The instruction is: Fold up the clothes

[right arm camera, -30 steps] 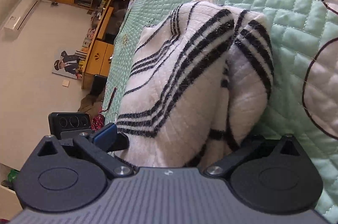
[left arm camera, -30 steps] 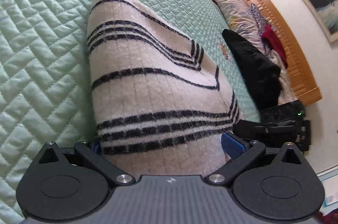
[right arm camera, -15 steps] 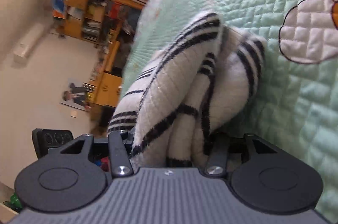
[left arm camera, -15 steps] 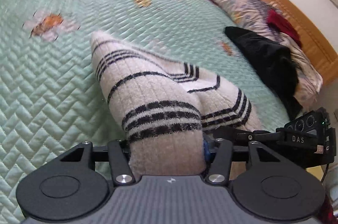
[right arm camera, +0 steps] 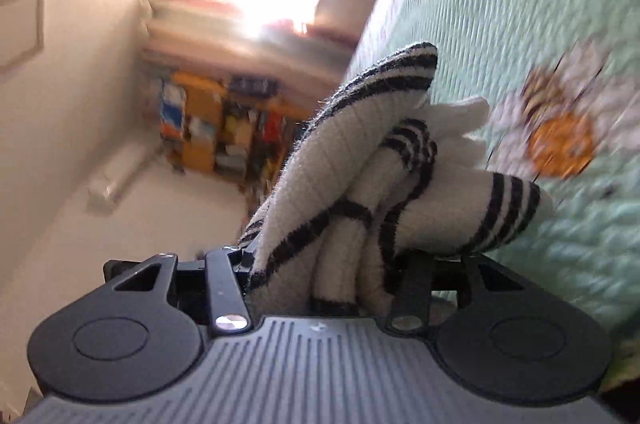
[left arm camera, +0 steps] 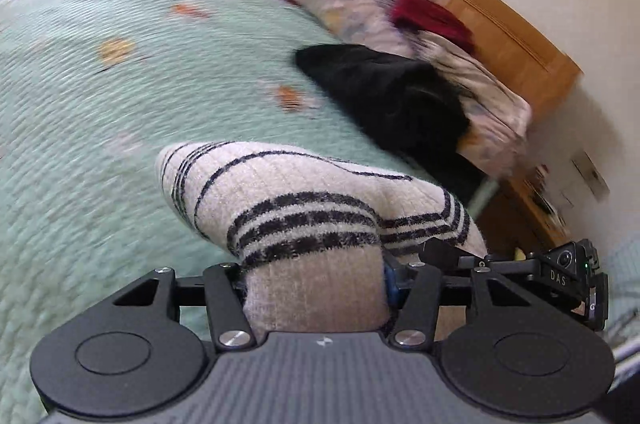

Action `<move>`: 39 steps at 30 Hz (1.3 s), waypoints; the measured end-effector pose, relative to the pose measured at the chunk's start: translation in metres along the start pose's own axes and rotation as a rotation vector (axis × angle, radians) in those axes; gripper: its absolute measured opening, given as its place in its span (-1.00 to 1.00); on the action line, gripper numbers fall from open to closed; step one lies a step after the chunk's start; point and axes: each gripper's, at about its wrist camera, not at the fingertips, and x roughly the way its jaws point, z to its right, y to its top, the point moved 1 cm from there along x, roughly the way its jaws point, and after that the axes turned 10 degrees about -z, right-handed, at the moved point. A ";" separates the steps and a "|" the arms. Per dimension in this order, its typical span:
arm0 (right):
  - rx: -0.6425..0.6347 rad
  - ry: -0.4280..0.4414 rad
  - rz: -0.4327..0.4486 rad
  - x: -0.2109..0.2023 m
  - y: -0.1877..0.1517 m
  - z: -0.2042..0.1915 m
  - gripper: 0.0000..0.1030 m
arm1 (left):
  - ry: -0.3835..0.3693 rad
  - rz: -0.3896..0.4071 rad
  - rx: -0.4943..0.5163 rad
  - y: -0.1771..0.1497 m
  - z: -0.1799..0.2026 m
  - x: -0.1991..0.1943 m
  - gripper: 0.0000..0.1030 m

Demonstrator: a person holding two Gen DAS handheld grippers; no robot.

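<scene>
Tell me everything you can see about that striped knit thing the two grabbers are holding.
The striped sweater is a thick, fuzzy cream knit with ribbing and black stripes, single and in threes. It is bunched into soft folds rather than flat. The left gripper is clamped on one bundle and the right gripper on several gathered layers. It is held above the green quilted bedspread; whether any part touches it is unclear.

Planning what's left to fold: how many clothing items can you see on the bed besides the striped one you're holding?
2. A black garment lies on the green quilt near the pillows; a red garment sits beyond it by the headboard. More may be hidden among the bedding.
</scene>
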 end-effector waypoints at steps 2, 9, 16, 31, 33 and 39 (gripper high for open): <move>-0.004 -0.002 0.093 -0.041 0.008 -0.001 -0.01 | -0.031 -0.017 0.079 0.018 0.039 0.019 0.09; -0.058 -0.091 0.472 -0.208 0.017 -0.013 0.00 | -0.232 -0.081 0.362 0.067 0.207 0.111 0.10; -0.088 -0.245 0.813 -0.354 -0.013 -0.009 0.03 | -0.414 -0.169 0.543 0.052 0.348 0.197 0.14; 0.285 -0.808 1.014 -0.412 -0.047 0.147 0.48 | -0.135 -0.352 0.619 -0.040 0.387 0.337 0.67; 0.284 -0.863 1.005 -0.408 -0.039 0.142 0.57 | -0.095 -0.271 0.623 -0.029 0.385 0.318 0.64; 0.344 -0.898 1.036 -0.413 -0.053 0.131 0.66 | -0.071 -0.163 0.600 -0.003 0.360 0.263 0.67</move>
